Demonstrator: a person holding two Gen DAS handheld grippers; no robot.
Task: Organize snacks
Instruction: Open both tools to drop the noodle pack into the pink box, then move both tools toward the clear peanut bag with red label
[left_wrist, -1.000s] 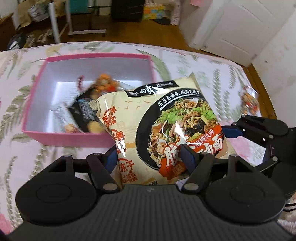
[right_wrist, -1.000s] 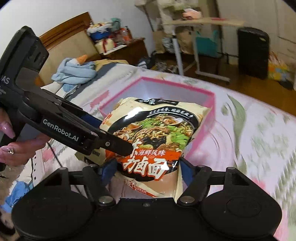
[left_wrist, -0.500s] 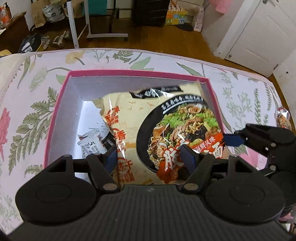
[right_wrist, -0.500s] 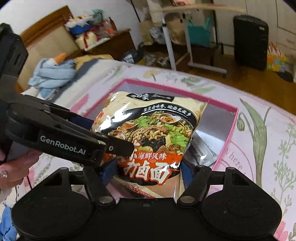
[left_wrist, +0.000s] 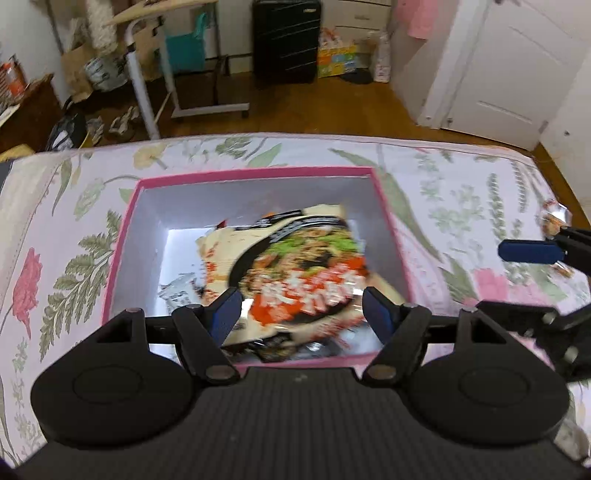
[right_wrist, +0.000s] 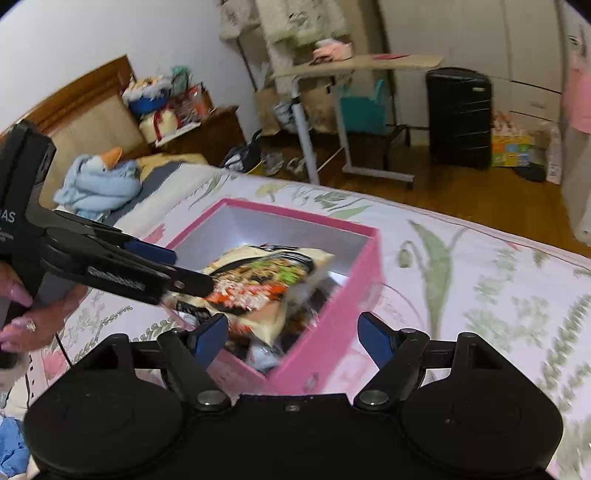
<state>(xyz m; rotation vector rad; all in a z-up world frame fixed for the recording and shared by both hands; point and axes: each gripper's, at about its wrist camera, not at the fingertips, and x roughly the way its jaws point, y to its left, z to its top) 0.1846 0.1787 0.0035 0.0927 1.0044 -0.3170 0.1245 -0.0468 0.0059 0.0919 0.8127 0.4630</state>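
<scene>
Left wrist camera looks down from just behind its fingers onto the box (left_wrist: 255, 173). Right wrist camera views the box (right_wrist: 332, 332) obliquely from its near corner. Both share the box.

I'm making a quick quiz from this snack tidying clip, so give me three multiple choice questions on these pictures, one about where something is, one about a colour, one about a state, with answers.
1. Where is the noodle packet?
A. On the floor
B. In the box
C. On the desk

2. What colour is the box outside?
A. Pink
B. Green
C. Black

3. How is the left gripper?
A. Shut on the packet
B. Open
C. Out of view

Answers: B, the packet sits tilted within the box walls; A, rim and sides are pink; B, its blue pads stand apart, gripping nothing.
</scene>
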